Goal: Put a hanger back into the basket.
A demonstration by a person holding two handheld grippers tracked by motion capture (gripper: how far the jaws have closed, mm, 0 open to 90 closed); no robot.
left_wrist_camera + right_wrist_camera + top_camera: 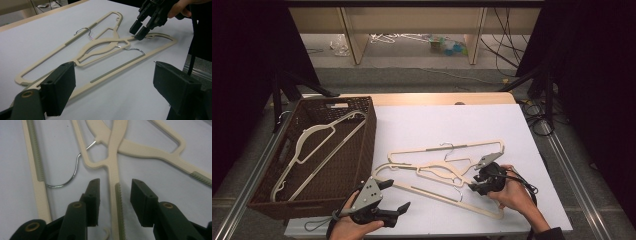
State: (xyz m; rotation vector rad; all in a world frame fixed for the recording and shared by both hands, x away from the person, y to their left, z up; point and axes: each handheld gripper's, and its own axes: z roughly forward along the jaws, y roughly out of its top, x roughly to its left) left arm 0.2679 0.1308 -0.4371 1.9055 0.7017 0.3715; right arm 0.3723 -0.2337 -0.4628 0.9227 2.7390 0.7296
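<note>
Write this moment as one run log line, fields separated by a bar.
right gripper: open, jaws astride cream hanger arm, pads apart from it | left gripper: open, empty | basket: one hanger inside

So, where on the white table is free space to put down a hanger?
Free: the white table beyond the hangers, toward its far edge, and the near strip in front of the left gripper. Crowded: the middle, where hangers overlap under the right gripper.
</note>
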